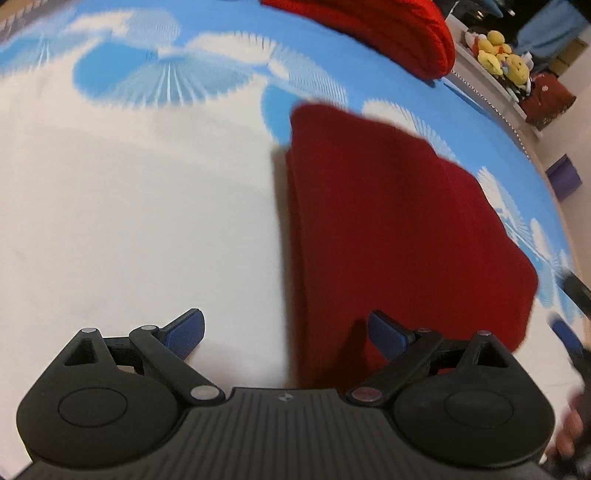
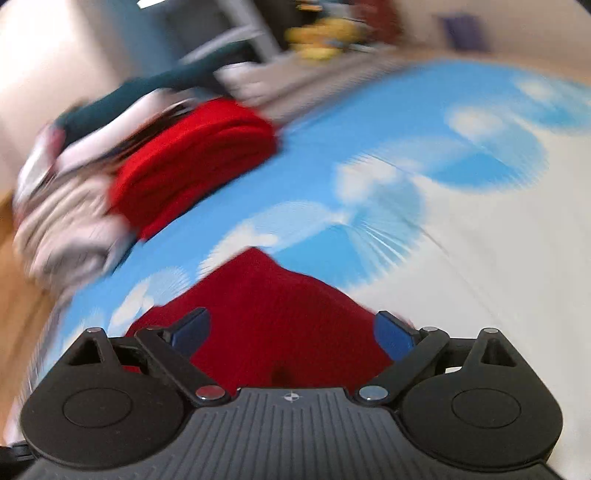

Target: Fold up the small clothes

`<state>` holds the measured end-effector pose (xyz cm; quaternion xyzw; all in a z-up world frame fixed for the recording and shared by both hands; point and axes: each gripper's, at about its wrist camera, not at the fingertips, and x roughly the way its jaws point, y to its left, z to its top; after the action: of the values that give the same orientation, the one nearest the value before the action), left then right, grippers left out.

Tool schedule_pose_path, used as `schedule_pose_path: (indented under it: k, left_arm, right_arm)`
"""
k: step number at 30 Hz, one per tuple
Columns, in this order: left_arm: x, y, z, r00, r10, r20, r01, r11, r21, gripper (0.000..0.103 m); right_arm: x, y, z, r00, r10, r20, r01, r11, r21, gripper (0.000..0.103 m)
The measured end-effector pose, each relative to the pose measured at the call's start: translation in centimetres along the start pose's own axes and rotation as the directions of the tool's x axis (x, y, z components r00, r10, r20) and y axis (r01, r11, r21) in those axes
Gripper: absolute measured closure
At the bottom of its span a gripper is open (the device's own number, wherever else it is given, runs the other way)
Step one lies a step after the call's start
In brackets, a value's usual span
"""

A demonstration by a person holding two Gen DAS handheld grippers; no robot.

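Note:
A dark red folded garment lies flat on the blue-and-white bed sheet. My left gripper is open and empty, above the garment's near left edge. In the right wrist view the same red garment lies just under my right gripper, which is open and empty above it. The right wrist view is blurred. Part of the right gripper shows at the right edge of the left wrist view.
A bright red folded pile sits at the bed's far side; in the right wrist view that red pile lies beside a heap of light clothes. Yellow plush toys sit on a shelf beyond the bed.

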<state>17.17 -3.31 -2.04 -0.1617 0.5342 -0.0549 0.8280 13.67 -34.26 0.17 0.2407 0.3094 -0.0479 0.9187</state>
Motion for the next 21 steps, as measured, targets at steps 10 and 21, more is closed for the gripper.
schedule_pose_path:
  k: [10, 21]
  left_arm:
    - [3.6, 0.4, -1.9, 0.984, -0.159, -0.078, 0.155, 0.986, -0.055, 0.0]
    - [4.5, -1.4, -2.4, 0.965, -0.233, -0.123, 0.233, 0.972, -0.015, 0.001]
  right_arm:
    - [6.2, -3.9, -1.1, 0.977, -0.144, -0.157, 0.148, 0.989, 0.008, 0.003]
    - [6.2, -6.1, -2.3, 0.969, -0.072, -0.237, 0.115, 0.978, 0.172, 0.011]
